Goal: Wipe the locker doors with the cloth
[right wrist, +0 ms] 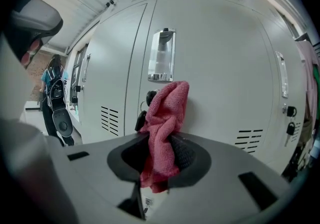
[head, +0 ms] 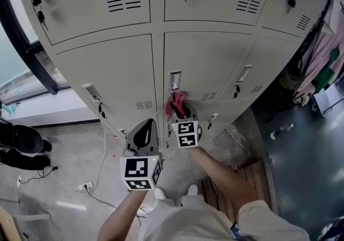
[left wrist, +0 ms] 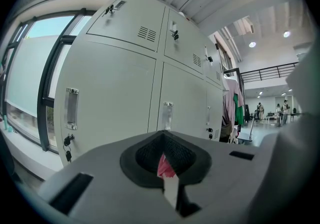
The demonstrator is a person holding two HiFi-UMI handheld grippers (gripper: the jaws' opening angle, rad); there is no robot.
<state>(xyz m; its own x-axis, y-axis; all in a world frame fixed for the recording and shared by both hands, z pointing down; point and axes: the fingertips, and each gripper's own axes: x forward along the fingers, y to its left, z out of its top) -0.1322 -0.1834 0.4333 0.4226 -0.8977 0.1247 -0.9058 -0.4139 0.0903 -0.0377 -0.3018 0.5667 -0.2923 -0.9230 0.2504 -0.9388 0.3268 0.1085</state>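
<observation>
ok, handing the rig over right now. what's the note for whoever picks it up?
Right claw: shut on the pink cloth, held up at the middle lower locker door, just below its handle. Contact with the door can't be confirmed.
Left claw: closed on a small pink sliver; can't tell what it is. It sits back from the doors, beside the right claw.
Done: no wiped area shows on any door.
Left: wipe this door, then the others.
</observation>
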